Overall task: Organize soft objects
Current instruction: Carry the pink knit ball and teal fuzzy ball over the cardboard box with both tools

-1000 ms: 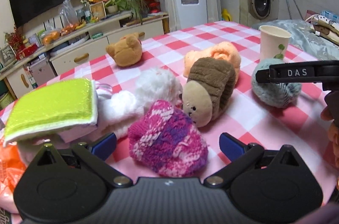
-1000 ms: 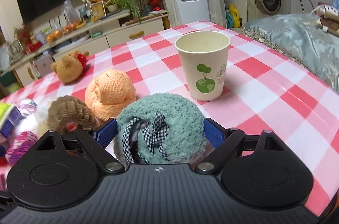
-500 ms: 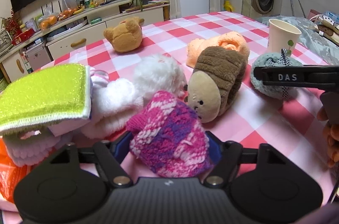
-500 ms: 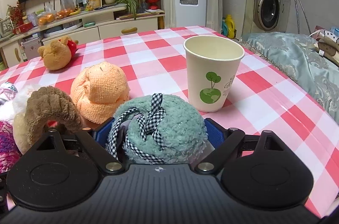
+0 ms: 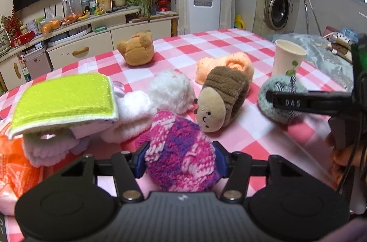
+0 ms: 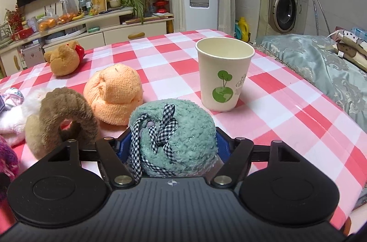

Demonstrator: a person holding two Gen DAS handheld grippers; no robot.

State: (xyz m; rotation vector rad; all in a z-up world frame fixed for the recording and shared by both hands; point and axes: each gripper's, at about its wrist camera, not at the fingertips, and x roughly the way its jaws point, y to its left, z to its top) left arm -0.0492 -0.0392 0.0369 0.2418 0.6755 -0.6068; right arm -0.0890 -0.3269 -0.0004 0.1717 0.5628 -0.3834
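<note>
Two soft balls (image 5: 180, 150) (image 6: 175, 138) between tool fingers.

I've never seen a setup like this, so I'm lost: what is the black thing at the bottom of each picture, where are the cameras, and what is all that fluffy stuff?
No robot arm here: a person holds a two-finger grabbing tool in each hand, with a wide-angle camera on each looking forward along its jaws. The black shape at the bottom is the tool itself.

The left tool's picture shows the left gripper, its jaws closed on a pink and purple knitted ball. The right tool's picture shows the right gripper, closed on a teal fluffy ball with a checked ribbon.

On the red checked tablecloth lie more soft things: an orange knitted piece, a brown plush ring, a small bear, plus a paper cup.
</note>
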